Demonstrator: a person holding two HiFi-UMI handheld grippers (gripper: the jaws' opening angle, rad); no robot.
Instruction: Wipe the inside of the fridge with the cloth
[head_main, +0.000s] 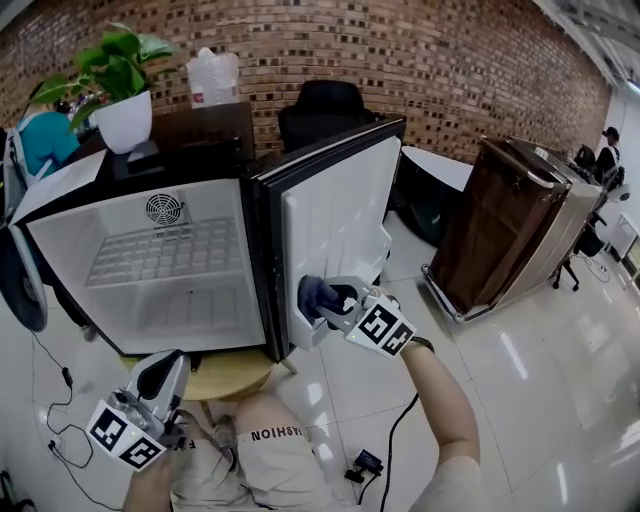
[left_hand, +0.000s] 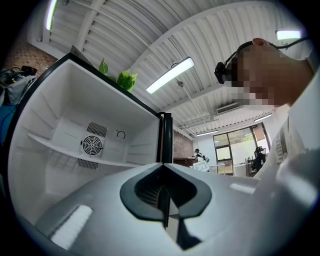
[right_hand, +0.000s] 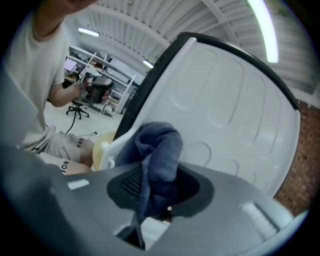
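The small fridge stands open with a white inside, a wire shelf and a round fan grille on its back wall. Its door is swung out to the right. My right gripper is shut on a blue-grey cloth, held against the lower shelf of the door's inner side. In the right gripper view the cloth bunches between the jaws in front of the white door liner. My left gripper hangs low below the fridge, shut and empty, its jaws closed together.
A potted plant and a plastic bag sit on top of the fridge. A round wooden stool stands under the fridge. A brown lectern lies tilted at the right. Cables trail on the tiled floor.
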